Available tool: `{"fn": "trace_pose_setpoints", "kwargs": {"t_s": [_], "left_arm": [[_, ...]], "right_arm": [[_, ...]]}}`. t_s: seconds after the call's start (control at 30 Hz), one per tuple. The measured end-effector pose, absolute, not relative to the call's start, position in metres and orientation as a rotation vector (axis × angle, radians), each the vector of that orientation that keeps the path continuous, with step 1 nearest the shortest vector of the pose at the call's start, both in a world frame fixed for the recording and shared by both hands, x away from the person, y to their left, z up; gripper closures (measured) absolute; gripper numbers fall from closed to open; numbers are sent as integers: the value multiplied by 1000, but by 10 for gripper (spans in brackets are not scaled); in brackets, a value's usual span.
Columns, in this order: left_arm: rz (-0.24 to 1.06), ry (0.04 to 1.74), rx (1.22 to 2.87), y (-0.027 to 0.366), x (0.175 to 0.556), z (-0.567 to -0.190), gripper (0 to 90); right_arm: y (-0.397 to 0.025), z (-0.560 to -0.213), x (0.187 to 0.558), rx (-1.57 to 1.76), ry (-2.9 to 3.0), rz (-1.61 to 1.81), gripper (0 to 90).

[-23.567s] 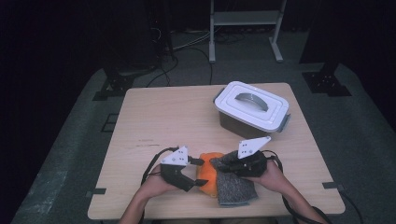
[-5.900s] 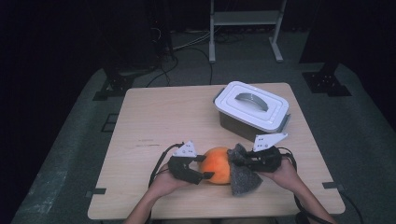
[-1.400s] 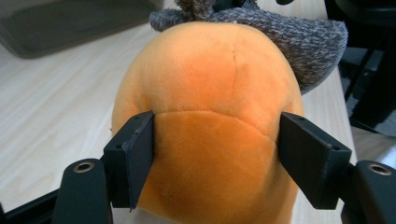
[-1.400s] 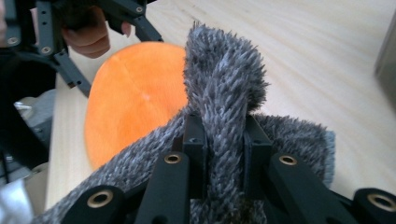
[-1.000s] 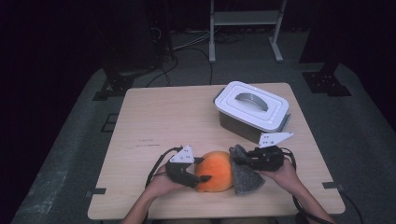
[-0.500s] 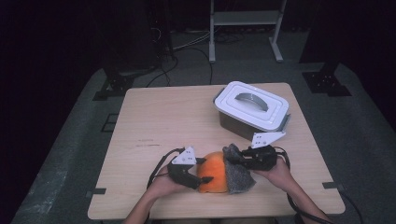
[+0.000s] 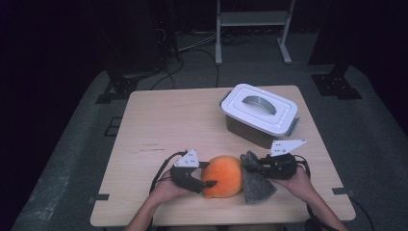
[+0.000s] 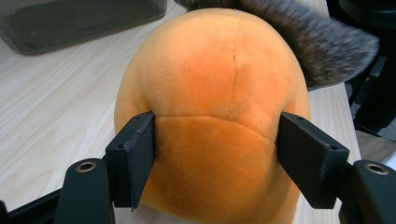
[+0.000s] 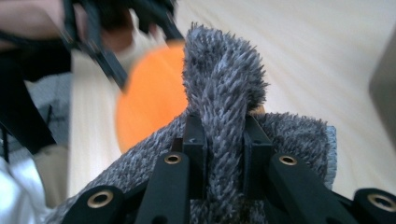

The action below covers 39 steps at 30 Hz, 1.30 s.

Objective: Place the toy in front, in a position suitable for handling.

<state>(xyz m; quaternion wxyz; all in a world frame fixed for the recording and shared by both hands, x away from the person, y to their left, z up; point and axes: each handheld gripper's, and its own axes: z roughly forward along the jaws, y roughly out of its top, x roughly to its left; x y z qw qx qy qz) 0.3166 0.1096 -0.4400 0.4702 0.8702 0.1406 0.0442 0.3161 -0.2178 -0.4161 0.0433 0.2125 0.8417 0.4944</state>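
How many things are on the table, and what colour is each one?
Orange: 1, the plush toy
Grey: 1, the fuzzy cloth
White-lidded: 1, the box
Total: 3

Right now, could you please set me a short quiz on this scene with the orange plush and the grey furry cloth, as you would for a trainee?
1. True or false: the left gripper has its jaws on both flanks of the orange plush.
2. What does the right gripper pinch? A) the box handle B) a fold of the grey furry cloth C) a cable
3. Fill in: the white lid on the lidded box is ____ (on or off).

Key:
1. True; the jaws press into its sides.
2. B; the fold stands up between the jaws.
3. On; the box stands apart, farther back on the table.
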Motion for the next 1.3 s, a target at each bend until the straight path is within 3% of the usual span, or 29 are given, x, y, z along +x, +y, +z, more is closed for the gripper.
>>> {"fn": "trace_pose_setpoints", "kwargs": {"t_s": [0.23, 0.37, 0.53, 0.6, 0.7, 0.73, 0.8, 0.9, 1.1, 1.3], "left_arm": [[167, 300, 2154, 96, 310, -435, 303], [152, 302, 2157, 97, 310, -436, 287], [108, 332, 2131, 97, 312, -434, 168], [98, 356, 2153, 95, 315, -435, 75], [48, 392, 2154, 92, 317, -438, 66], [50, 384, 2151, 91, 316, -438, 81], [99, 355, 2170, 89, 313, -434, 215], [133, 337, 2178, 88, 310, -429, 331], [178, 311, 2177, 84, 307, -422, 363], [162, 334, 2179, 91, 309, -428, 355]], "right_arm": [[-186, -388, 319, 509, 2560, 1528, 751], [-168, -396, 327, 480, 2616, 1439, 752], [-176, -407, 325, 515, 2611, 1495, 754], [-181, -410, 320, 521, 2612, 1505, 754], [-189, -414, 315, 520, 2616, 1518, 755], [-191, -415, 314, 524, 2616, 1517, 755], [-195, -415, 313, 530, 2615, 1512, 755], [-192, -404, 311, 516, 2601, 1489, 756], [-165, -379, 309, 382, 2595, 1469, 756], [-165, -390, 315, 398, 2634, 1416, 755]]}}
